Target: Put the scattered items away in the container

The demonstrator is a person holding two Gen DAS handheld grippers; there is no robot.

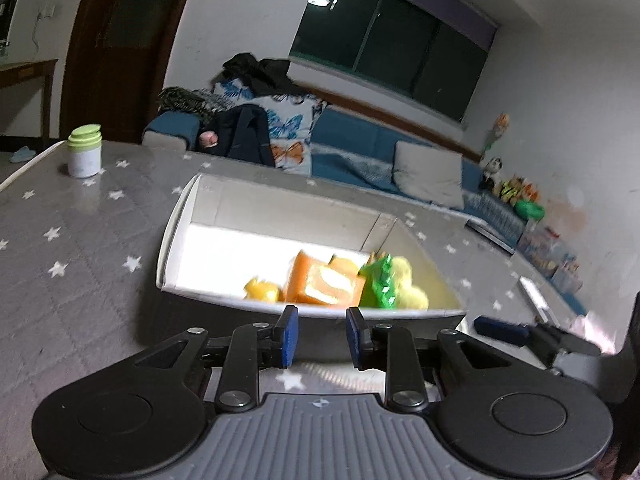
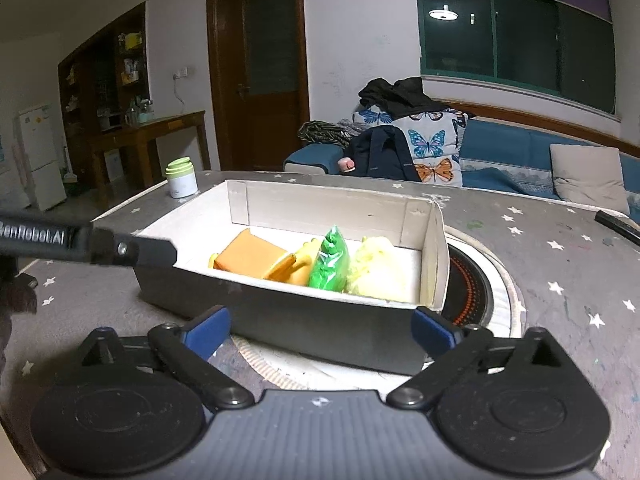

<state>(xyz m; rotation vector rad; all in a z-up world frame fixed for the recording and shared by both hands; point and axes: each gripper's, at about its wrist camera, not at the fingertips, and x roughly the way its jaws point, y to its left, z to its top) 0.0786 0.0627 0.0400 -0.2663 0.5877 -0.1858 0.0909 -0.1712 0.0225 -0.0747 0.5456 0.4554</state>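
Note:
A white cardboard box (image 2: 340, 204) stands on the grey star-patterned table. Inside lie an orange packet (image 2: 248, 258), a small yellow toy (image 2: 306, 256), a green packet (image 2: 330, 260) and a pale yellow item (image 2: 374, 268). The box also shows in the left wrist view (image 1: 280, 208), with the orange packet (image 1: 320, 284) and green packet (image 1: 380, 284) blurred. My left gripper (image 1: 322, 336) is open a little and empty, just before the box's near wall. My right gripper (image 2: 320, 334) is wide open and empty, in front of the box. The left gripper's body (image 2: 80, 240) reaches in from the left.
A white jar with a green lid (image 2: 182, 180) stands at the table's far left corner; it also shows in the left wrist view (image 1: 85, 150). A round hotplate ring (image 2: 472, 292) is set in the table under the box's right end. A blue sofa (image 2: 520, 152) lies behind.

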